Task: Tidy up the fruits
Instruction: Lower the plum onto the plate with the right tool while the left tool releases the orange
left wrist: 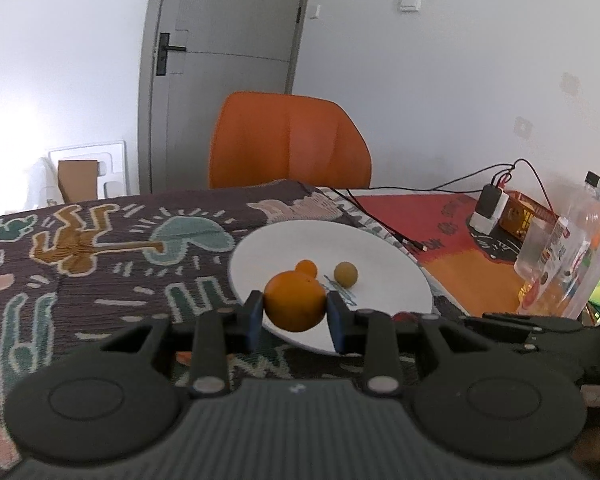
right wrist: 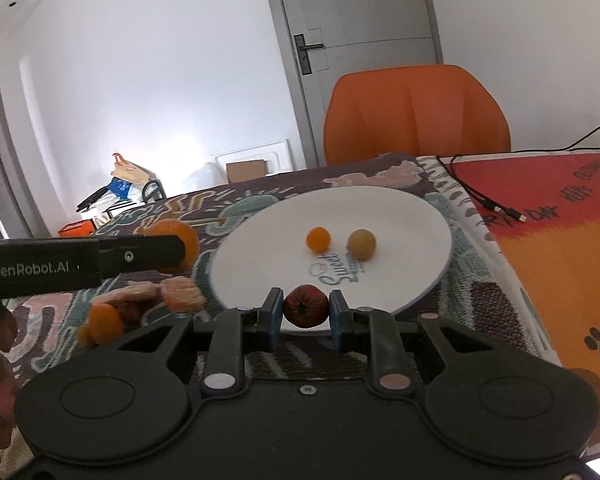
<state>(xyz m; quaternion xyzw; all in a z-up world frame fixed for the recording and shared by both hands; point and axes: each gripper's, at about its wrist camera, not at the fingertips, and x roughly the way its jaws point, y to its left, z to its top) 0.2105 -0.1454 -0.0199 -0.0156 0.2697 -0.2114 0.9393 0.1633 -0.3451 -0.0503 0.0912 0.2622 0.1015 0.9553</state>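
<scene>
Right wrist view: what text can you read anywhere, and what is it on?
"GenRobot.AI": on the left gripper.
"Sweet": script on the white plate; the smaller line beneath is blurred.
Dark lettering on the red-orange mat: too skewed to read.
Bottle label: too small to read.

The left gripper (left wrist: 294, 318) and right gripper (right wrist: 306, 314) are each clamped on a fruit.
</scene>
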